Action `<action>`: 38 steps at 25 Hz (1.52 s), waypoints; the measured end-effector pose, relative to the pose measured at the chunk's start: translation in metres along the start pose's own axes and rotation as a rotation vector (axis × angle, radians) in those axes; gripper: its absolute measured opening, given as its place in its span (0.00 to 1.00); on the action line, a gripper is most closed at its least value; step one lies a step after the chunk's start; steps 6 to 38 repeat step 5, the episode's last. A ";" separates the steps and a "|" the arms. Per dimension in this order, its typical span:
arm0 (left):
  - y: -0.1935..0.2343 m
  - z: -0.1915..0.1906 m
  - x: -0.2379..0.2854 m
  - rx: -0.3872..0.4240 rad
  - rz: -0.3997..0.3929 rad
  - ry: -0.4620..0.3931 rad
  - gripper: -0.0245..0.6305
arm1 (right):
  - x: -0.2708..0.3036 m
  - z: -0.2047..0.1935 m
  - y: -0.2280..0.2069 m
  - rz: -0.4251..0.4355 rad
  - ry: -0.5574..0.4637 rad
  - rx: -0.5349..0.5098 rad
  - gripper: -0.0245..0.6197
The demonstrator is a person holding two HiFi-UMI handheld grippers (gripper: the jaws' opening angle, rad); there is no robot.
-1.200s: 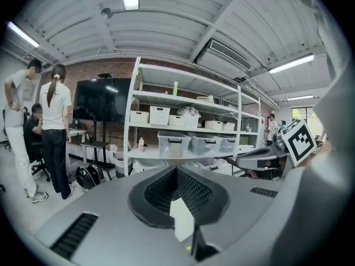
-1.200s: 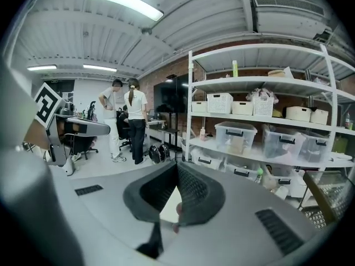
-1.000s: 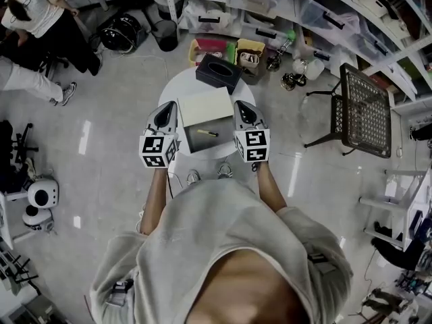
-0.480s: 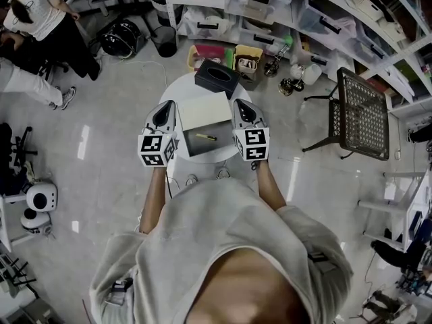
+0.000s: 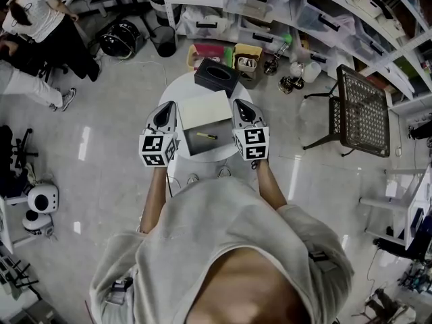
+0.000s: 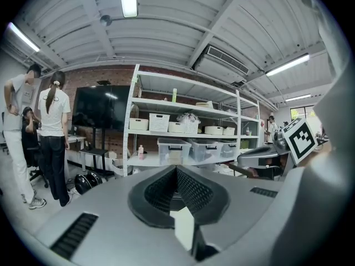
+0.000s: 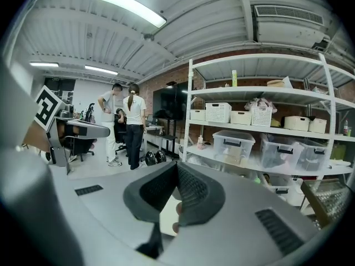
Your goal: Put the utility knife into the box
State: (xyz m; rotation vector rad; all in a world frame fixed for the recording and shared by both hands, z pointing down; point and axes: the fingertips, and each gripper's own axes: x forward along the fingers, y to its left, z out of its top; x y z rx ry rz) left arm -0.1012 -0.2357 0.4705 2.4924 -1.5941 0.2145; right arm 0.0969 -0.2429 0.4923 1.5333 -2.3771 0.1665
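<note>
Neither claw has shifted since a second ago: left claw (image 5: 164, 115) and right claw (image 5: 244, 113), both clenched and empty, flank the open box (image 5: 223, 144) on the round worktop (image 5: 177, 86), utility knife (image 5: 206, 136) lying inside, where a careless nudge could slide the box or drop its lid (image 5: 204, 108).

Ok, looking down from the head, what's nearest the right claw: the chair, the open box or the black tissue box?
1. Open box, just left of the right claw.
2. Tissue box, farther back on the table.
3. Chair, standing far off right.
</note>
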 end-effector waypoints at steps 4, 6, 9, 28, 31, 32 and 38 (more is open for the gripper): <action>0.000 0.001 -0.001 0.001 -0.005 0.001 0.07 | -0.001 -0.001 0.001 -0.001 0.007 -0.001 0.08; 0.000 0.001 -0.001 0.001 -0.005 0.002 0.07 | -0.002 -0.001 0.001 -0.001 0.007 -0.001 0.08; 0.000 0.001 -0.001 0.001 -0.005 0.002 0.07 | -0.002 -0.001 0.001 -0.001 0.007 -0.001 0.08; 0.000 0.001 -0.001 0.001 -0.005 0.002 0.07 | -0.002 -0.001 0.001 -0.001 0.007 -0.001 0.08; 0.000 0.001 -0.001 0.001 -0.005 0.002 0.07 | -0.002 -0.001 0.001 -0.001 0.007 -0.001 0.08; 0.000 0.001 -0.001 0.001 -0.005 0.002 0.07 | -0.002 -0.001 0.001 -0.001 0.007 -0.001 0.08; 0.000 0.001 -0.001 0.001 -0.005 0.002 0.07 | -0.002 -0.001 0.001 -0.001 0.007 -0.001 0.08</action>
